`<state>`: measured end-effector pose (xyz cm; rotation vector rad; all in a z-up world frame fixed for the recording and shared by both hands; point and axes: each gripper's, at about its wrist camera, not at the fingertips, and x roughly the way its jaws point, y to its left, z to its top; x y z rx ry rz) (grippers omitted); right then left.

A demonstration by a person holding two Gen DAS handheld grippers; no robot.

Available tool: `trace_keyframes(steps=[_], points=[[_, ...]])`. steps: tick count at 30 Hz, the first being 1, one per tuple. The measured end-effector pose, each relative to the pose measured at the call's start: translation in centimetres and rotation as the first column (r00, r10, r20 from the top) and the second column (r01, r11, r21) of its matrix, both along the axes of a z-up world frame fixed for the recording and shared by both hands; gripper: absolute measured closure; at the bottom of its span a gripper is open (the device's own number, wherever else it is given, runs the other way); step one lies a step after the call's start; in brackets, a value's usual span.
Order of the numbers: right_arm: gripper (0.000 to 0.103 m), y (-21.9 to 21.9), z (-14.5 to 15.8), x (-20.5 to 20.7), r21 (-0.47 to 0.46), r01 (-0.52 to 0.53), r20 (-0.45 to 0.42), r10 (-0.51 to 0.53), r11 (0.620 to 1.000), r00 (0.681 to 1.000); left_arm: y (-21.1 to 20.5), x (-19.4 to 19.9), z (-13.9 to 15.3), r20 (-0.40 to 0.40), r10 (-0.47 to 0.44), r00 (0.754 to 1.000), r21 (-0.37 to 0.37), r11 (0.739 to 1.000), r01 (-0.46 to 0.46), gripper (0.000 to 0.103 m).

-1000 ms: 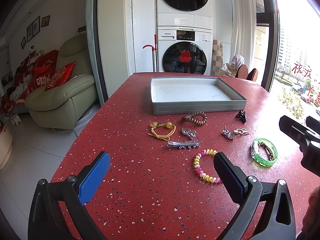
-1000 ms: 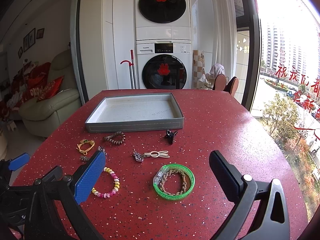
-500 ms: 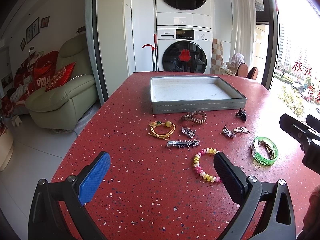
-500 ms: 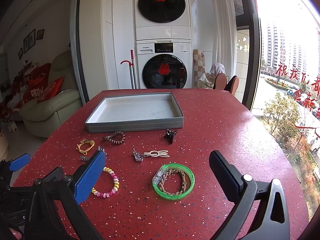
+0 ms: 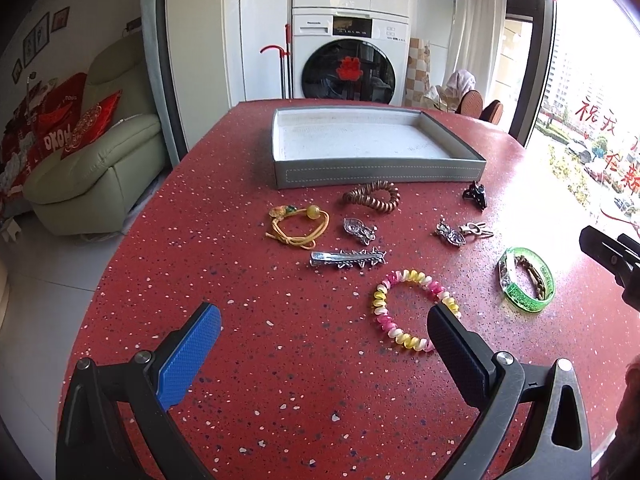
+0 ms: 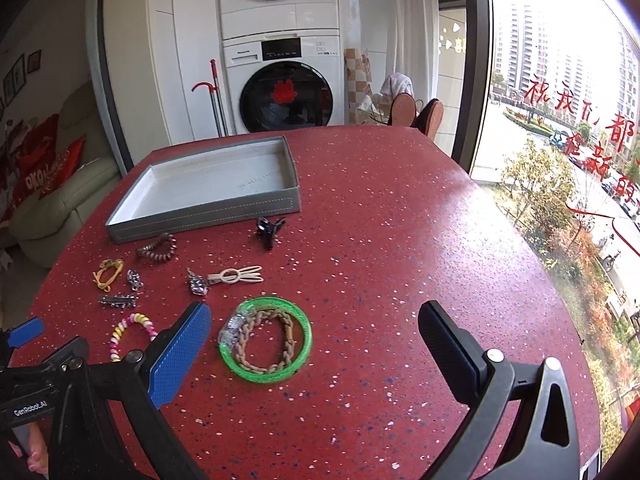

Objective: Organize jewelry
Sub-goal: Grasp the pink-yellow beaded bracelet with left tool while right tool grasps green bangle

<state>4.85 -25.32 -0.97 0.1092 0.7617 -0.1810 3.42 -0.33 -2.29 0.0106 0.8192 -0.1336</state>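
Toward the far edge of the red table [image 5: 240, 360] sits a grey tray [image 5: 372, 172], its white floor bare. Along the tray's near wall lie a brown coil tie [image 5: 372, 196] and, nearer the window edge, a black claw clip [image 5: 475, 195]. Closer to the near edge come a yellow cord bracelet [image 5: 298, 224], a small silver clip [image 5: 359, 231], a long silver barrette [image 5: 347, 259], and a jewelled clip touching a cream clip [image 6: 240, 275]. A pink-and-yellow coil bracelet [image 5: 408, 308] lies nearest the left gripper [image 5: 324, 344], whose jaws are spread wide over the table, holding nothing. A green bangle [image 6: 266, 340] with a braided band [image 6: 264, 344] lying inside its ring rests just ahead of the right gripper [image 6: 316, 344], also released and empty, its blue pad [image 6: 180, 356] just beside the bangle.
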Motion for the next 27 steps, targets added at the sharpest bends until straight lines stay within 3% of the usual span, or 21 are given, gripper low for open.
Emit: trace_keyframes(steps=[6,16,21,25,26,27], points=[[0.001,-2.9,-2.1,1.9,0.028,0.032,-0.129,-0.029,0.999,0.991,-1.4,2.0,-1.3,-0.085,-0.049,0.995,-0.012,0.999,0.048,0.0],[0.044,-2.8,-5.1,3.3,0.11,0.002,-0.235,0.024,0.994,0.972,-2.9,3.7,-2.3,-0.139,-0.068,0.988,0.008,0.998,0.07,0.0],[0.053,-2.0,-5.8,3.9,0.096,-0.025,-0.259,0.049,0.995,0.965,-3.5,3.9,-2.8,-0.147,-0.071,0.987,0.018,0.997,0.074,0.0],[0.062,-1.4,-5.8,4.3,0.068,-0.041,-0.274,0.058,0.997,0.96,-4.0,4.1,-3.3,-0.162,-0.077,0.984,0.031,0.996,0.083,0.005],[0.064,-1.2,-5.8,4.4,0.067,-0.043,-0.277,0.06,0.997,0.959,-4.1,4.0,-3.4,-0.162,-0.077,0.984,0.035,0.996,0.084,0.011],[0.072,-1.1,-5.7,4.4,0.07,-0.048,-0.278,0.066,0.996,0.958,-4.2,4.0,-3.5,-0.165,-0.079,0.983,0.043,0.995,0.088,0.014]])
